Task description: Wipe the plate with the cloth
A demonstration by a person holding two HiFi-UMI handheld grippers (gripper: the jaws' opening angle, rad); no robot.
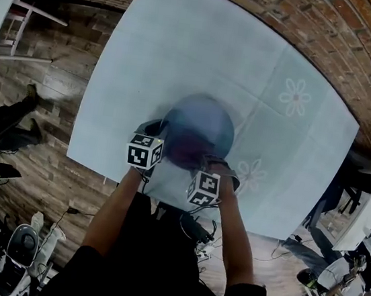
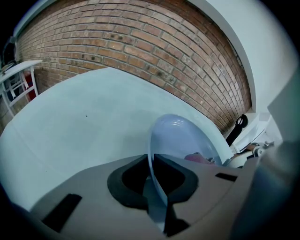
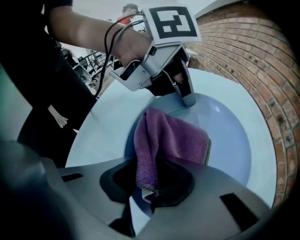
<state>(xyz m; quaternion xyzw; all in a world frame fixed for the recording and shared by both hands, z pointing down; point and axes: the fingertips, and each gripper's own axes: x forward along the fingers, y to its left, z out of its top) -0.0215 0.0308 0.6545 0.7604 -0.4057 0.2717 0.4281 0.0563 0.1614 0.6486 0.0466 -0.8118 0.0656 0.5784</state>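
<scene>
1. While the blue plate (image 1: 200,127) sits over the near middle of the table (image 1: 186,42), its near rim is clamped edge-on in the narrow jaws of the left gripper (image 2: 157,187). Whether its base rests on the tabletop cannot be told.
2. The plate looks thin, stiff and glossy, so it is probably light and slippery. The rim seems the sensible place to hold it, gripped firmly without flexing it.
3. The purple cloth (image 3: 171,140) lies spread on the plate's face, with one bunched fold pinched in the closed jaws of the right gripper (image 3: 150,187). Being soft and limp, it should drape and drag rather than push, so a hold close to the bunch likely gives the most control.
4. The plate carries nothing but the cloth; no food or liquid shows on it.
5. A pale covering with a flower print (image 1: 294,96) dresses the table, and brick (image 1: 360,58) runs along its far side.
</scene>
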